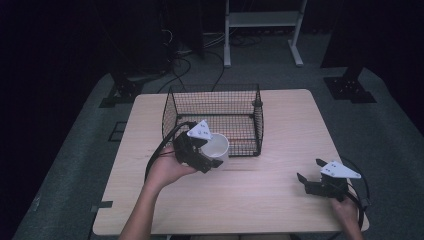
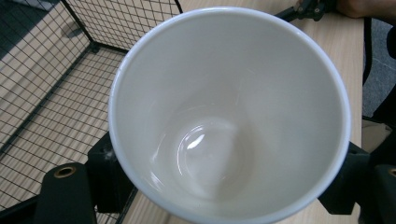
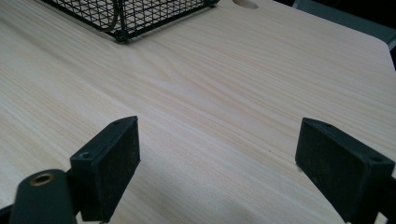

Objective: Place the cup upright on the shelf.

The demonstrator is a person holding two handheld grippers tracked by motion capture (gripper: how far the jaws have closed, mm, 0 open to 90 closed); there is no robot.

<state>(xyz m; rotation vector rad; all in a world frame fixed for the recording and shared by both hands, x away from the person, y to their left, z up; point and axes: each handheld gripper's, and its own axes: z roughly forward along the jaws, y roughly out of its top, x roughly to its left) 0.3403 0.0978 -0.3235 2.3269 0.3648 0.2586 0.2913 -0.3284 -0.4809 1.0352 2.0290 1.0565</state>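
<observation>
White cup (image 1: 216,148), mouth up, sits at centre frame in my left gripper (image 1: 202,155), jaws clamped on its sides. Wire basket (image 1: 215,107) lies directly beyond, toward upper frame. Right gripper (image 1: 312,181), lower right, rests wide open, empty.
</observation>
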